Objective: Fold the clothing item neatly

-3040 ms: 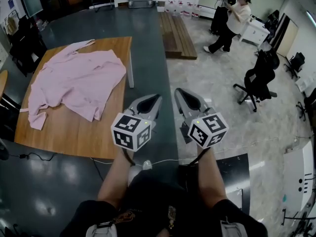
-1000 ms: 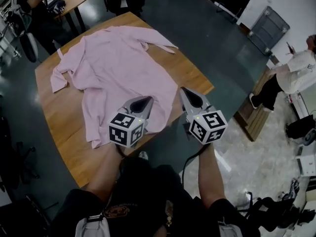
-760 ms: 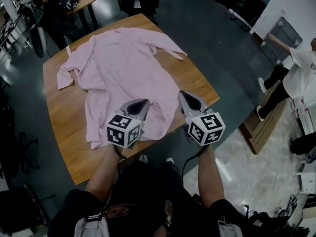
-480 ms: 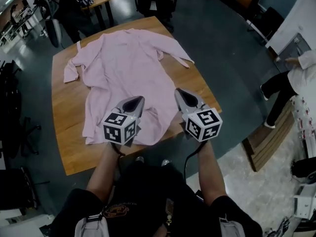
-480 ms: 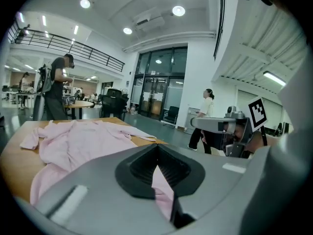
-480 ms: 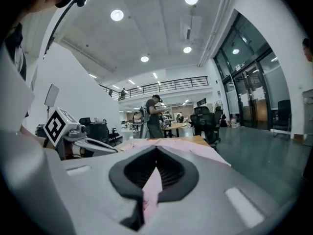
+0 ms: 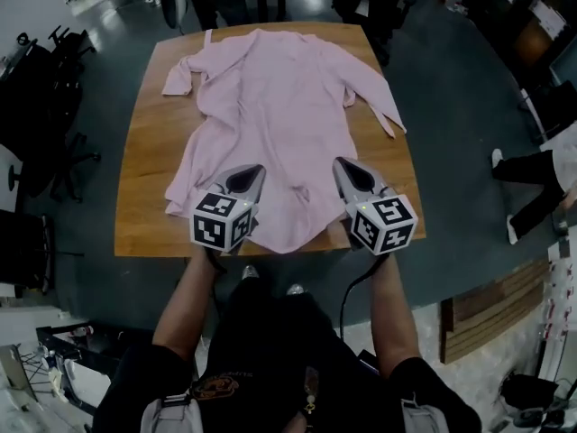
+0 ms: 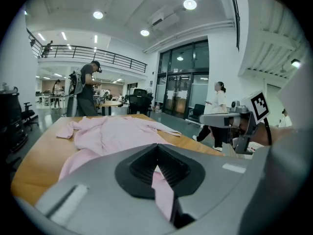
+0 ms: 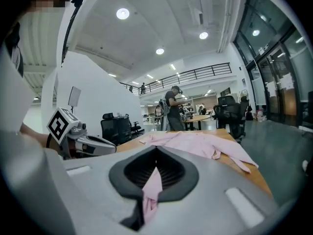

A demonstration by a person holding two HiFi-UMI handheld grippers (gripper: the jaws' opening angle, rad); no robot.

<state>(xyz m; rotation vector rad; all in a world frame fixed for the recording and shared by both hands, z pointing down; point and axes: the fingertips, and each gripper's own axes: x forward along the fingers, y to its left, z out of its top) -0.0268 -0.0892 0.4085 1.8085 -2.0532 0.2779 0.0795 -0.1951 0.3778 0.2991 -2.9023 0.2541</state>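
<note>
Pink shirt (image 7: 270, 97) spread open across the wooden table (image 7: 149, 152), collar at the far edge, left gripper (image 7: 255, 169) and right gripper (image 7: 340, 162) side by side over the near hem — jaws on both pressed tight together.

No words, numbers or brands can be read. The cubes (image 7: 223, 221) on the left gripper (image 7: 249, 174) and right gripper (image 7: 348, 168) bear only black-and-white square patterns. The print (image 7: 216, 388) on the person's dark top (image 7: 270, 350) is too small to read.
</note>
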